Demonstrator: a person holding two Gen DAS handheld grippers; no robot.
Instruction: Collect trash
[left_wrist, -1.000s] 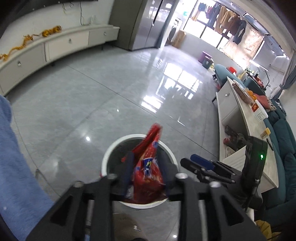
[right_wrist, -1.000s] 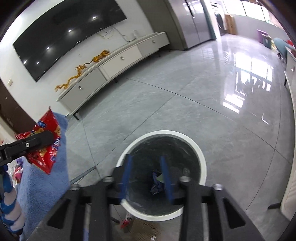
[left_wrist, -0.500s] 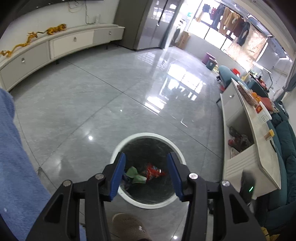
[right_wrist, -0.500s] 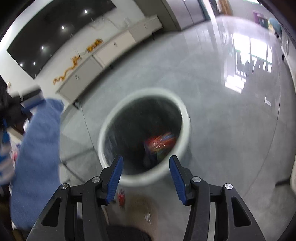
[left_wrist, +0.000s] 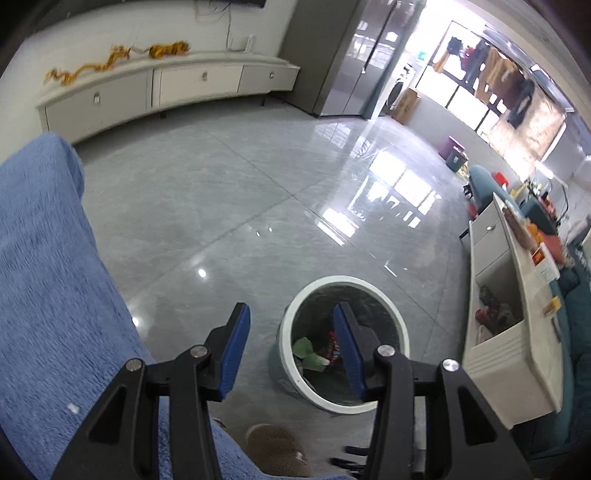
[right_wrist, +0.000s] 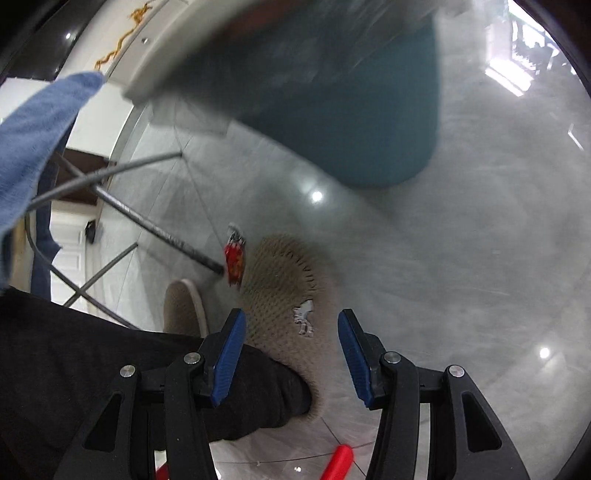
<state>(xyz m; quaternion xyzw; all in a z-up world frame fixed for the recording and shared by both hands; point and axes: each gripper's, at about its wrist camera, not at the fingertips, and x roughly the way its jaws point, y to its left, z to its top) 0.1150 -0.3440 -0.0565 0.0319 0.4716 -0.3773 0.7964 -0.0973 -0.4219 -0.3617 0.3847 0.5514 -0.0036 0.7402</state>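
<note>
Both tongs spread wide, nothing held: left gripper (left_wrist: 290, 325) hangs over the floor just left of the bin (left_wrist: 400, 334), right gripper (right_wrist: 291, 332) points down at the floor by the person's feet. Bin already has a red wrapper (left_wrist: 334, 343) and green scraps (left_wrist: 306, 349) at the bottom. Leftover trash on the floor: a small red wrapper (right_wrist: 233, 258) lying against the toe of the slipper (right_wrist: 284, 295) and right at the foot of a table leg (right_wrist: 155, 230); another red piece (right_wrist: 338, 461) low in the right view, partly cut off, can't tell what it is. Risks, as I judge them: wrapper is flat on glossy tile, so the fingers may skate over it or push it under the table; coming in from the left would clip the metal leg; slipper crowds the other side. Right view is motion-blurred, so alignment is uncertain. Room: open tile to the right and ahead of the slipper, best approach from there. Blue cloth (left_wrist: 44, 277) overhangs on the left side, bin rim and white cabinet (left_wrist: 498, 325) close together on the right.
</note>
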